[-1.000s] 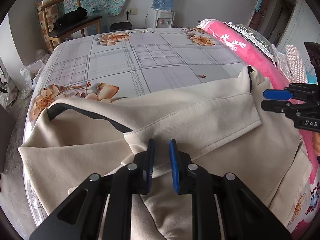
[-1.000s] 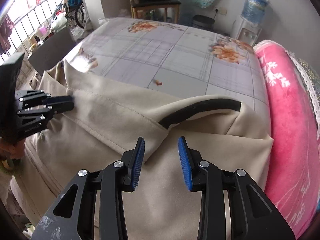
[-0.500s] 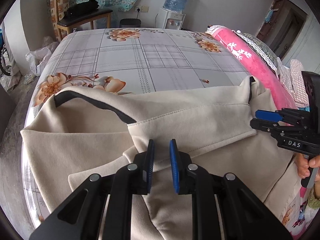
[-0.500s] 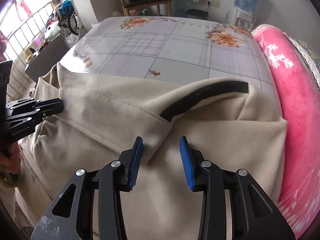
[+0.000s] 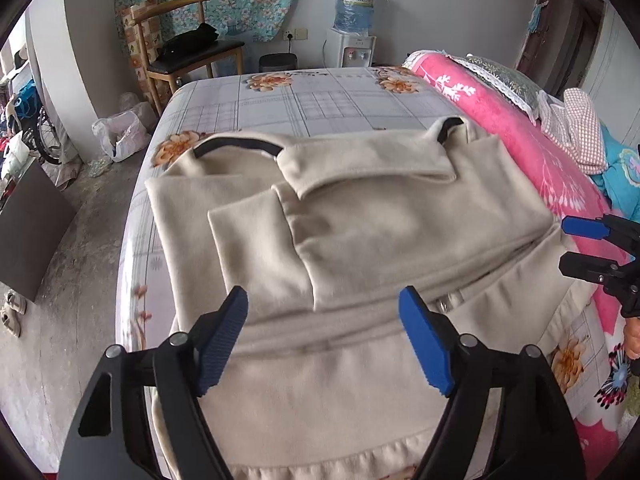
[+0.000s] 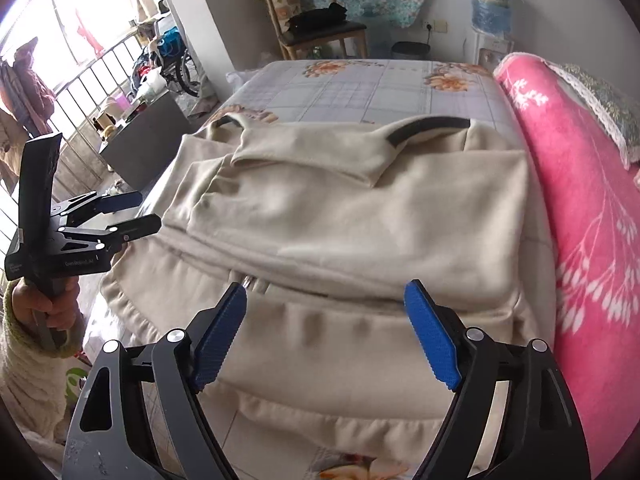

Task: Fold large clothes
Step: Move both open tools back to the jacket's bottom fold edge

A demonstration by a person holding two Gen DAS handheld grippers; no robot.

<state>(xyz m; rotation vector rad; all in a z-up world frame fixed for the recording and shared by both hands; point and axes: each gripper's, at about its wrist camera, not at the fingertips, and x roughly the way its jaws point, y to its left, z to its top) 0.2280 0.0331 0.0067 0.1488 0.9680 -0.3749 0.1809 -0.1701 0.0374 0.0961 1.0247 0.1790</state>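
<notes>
Both jaws wide apart, nothing between them; earlier frames had them near-closed at the fabric, so they have just been opening. Left gripper sits at bottom centre of its view, blue pads clear above the cloth. Right gripper same, bottom centre of its view, also visible at right edge of the left view. Big beige fleece garment with black-trimmed cuffs lies on the bed with the floral grid-print sheet, mid-frame, sleeves folded across the body, lower hem hanging toward the bottom of frame. Pink floral blanket runs along the right side, touching the garment's edge. Wooden chair at upper left, water dispenser at top centre.
</notes>
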